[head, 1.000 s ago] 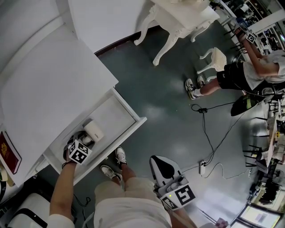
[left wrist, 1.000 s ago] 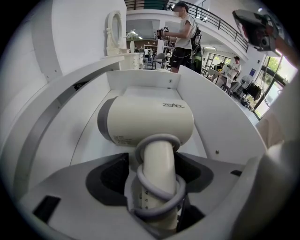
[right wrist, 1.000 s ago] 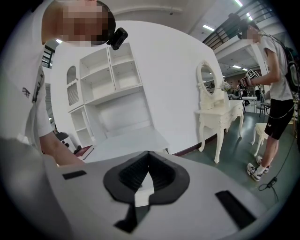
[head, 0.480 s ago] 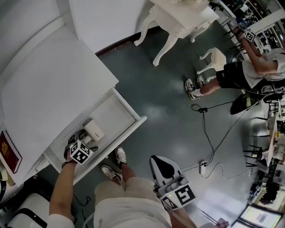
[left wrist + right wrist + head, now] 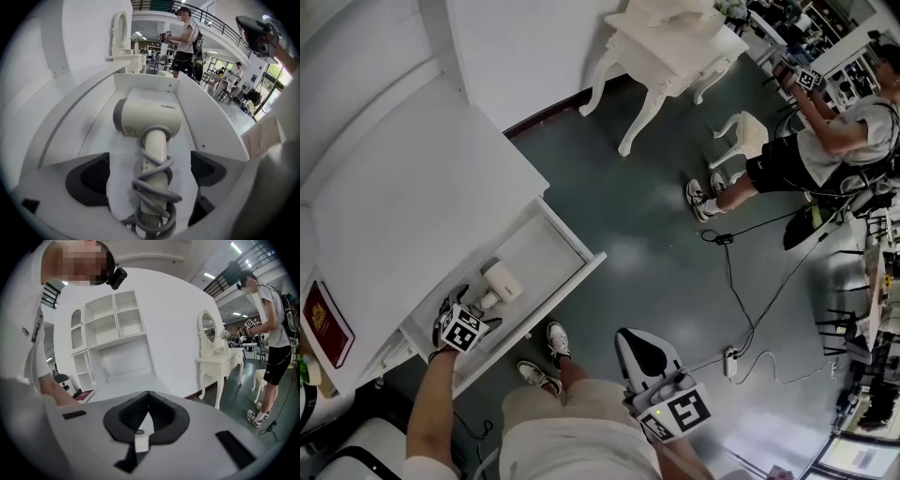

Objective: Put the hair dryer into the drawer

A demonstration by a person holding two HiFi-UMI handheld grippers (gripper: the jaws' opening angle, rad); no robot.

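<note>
The white drawer (image 5: 546,246) stands pulled out, and the hair dryer (image 5: 147,117) already lies flat inside it. Your left gripper (image 5: 149,173) has just been opening: its jaws stand wide on either side of the handle, clear of it. Your right gripper (image 5: 147,420) is closed on nothing (idle near your waist). Lift straight up, or a jaw may hook the wound cord (image 5: 152,199) and drag the dryer out.

The only print is a small grey brand word on the side of the hair dryer (image 5: 147,117), too faint to read, and an illegible gold emblem on the red booklet (image 5: 326,323) at the left.
</note>
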